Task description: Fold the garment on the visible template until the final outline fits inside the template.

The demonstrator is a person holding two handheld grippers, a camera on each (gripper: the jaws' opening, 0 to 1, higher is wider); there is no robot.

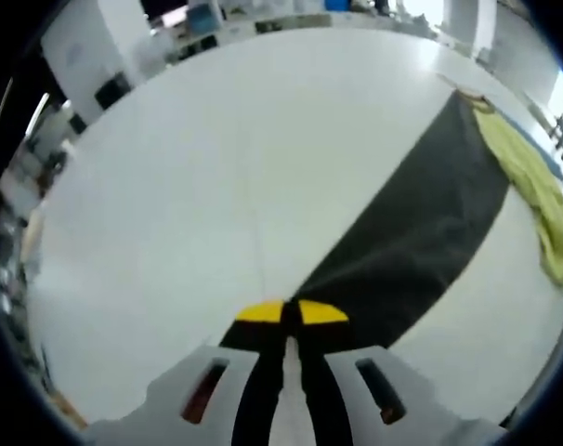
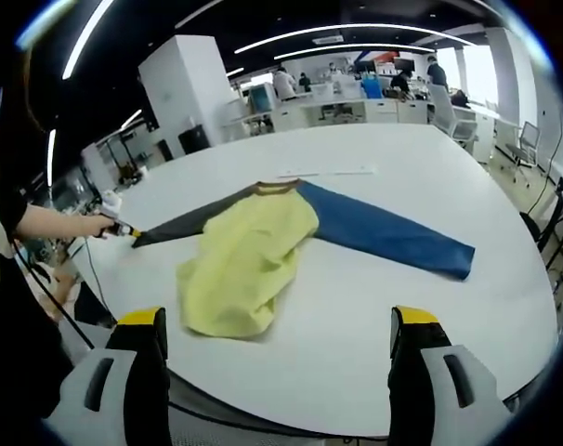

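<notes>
- Garment (image 2: 263, 251) lies on white table (image 2: 430, 316): yellow body bunched mid-table, blue sleeve (image 2: 393, 237) and dark grey sleeve (image 1: 421, 223) stretched out either way
- Looks soft, light, floppy; best grabbed at cuffs/hem
- Left gripper (image 1: 291, 311) pinched tight on dark sleeve cuff
- Right gripper (image 2: 277, 330) wide apart, holding nothing, hovering off table edge
</notes>
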